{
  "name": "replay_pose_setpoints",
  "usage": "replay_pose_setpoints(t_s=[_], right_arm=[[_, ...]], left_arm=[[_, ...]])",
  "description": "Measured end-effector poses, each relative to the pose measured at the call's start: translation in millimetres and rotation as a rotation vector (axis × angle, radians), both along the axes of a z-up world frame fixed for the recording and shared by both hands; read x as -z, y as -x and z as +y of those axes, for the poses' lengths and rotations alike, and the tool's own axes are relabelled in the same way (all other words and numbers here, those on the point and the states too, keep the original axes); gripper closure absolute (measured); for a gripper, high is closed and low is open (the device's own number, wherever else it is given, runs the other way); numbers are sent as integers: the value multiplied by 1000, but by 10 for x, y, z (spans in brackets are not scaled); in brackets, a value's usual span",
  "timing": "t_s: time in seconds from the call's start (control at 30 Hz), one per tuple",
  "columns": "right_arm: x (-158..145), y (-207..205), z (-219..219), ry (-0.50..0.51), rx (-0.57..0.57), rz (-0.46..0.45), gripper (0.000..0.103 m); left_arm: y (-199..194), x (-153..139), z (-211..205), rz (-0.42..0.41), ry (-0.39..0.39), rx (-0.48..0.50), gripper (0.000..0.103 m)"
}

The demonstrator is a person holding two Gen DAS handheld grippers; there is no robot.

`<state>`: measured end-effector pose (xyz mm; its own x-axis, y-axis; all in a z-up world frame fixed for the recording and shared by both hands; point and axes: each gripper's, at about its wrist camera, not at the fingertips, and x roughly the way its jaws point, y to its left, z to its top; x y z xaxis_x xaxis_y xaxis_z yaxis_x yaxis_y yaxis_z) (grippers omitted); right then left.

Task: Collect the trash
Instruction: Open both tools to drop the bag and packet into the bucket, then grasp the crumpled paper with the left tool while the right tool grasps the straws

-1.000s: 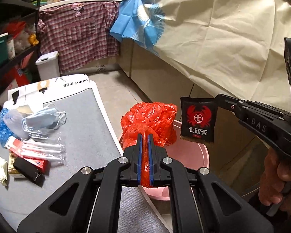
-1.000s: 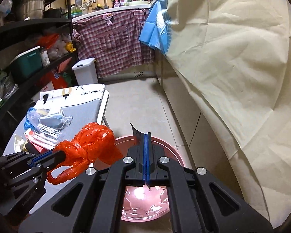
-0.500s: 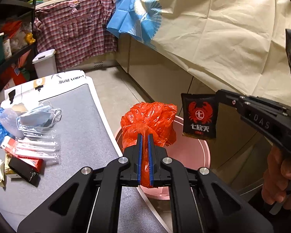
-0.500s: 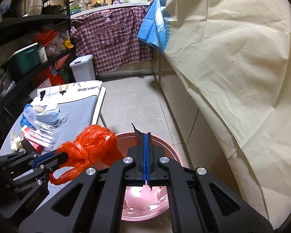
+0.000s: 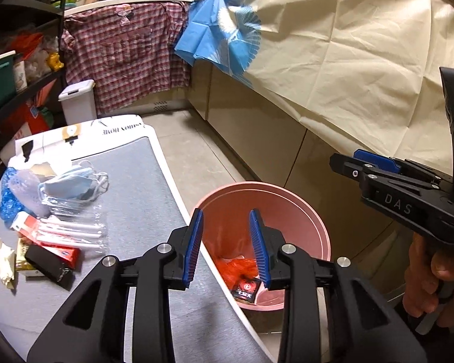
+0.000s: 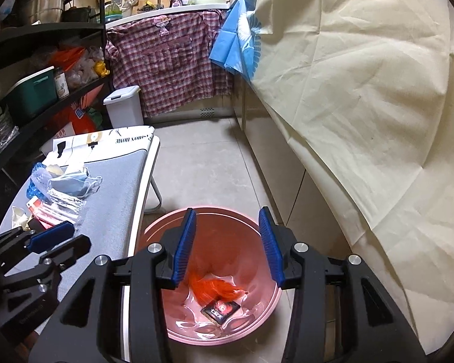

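Our left hand-held gripper (image 5: pixel 225 246) is hanging over the pink bin (image 5: pixel 314 211), its blue pads standing apart with nothing between them; its jaws have just been opening. Our right hand-held gripper (image 6: pixel 228 245) is hovering above the same bin, pointing down into it, and its jaws have just been opening too, with only air in the gap. The red plastic bag (image 6: pixel 216 289) is lying crumpled at the bottom of the bin, and the black sachet (image 6: pixel 221 310) with the red emblem is resting just beside it, touching its edge. A person's hand (image 5: pixel 429 278) is wrapping around the right tool's grip at the edge of the left wrist view. To the left of the bin, the grey worktop (image 5: pixel 130 181) is carrying the remaining litter: blue face masks (image 5: pixel 72 181), a clear packet of white sticks (image 5: pixel 72 230) on a red wrapper, a black packet (image 5: pixel 47 264) and a crumpled cream wrapper (image 5: pixel 1 257), all grouped near the worktop's left side, well apart from the bin.
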<state>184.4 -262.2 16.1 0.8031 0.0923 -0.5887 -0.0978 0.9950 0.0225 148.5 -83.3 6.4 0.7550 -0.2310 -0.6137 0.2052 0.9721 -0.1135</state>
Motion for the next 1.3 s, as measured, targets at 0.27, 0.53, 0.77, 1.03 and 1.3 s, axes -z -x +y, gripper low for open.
replay_pose_setpoints(t_s=[0.27,0.53,0.77,1.03,1.3], right_arm=[[-184,169,97,-12,-7,-115,59],[-405,290,236,-71,-7,-196,60],[-509,310,611,-99,-122,-184,64],[-571,130,1344,-131,-340,-156,90],[78,-107,2018,-76,-474,-45,90]], left_arm=[[166,-186,285,-46,11,-46,71],[350,-580,722,-98,-9,-89,71],[395,-851,1483,-95,-72,-166,72],[381,-813,2451,-91,-57,-338,72],[332,-267,2853,-3,8,-426,73]])
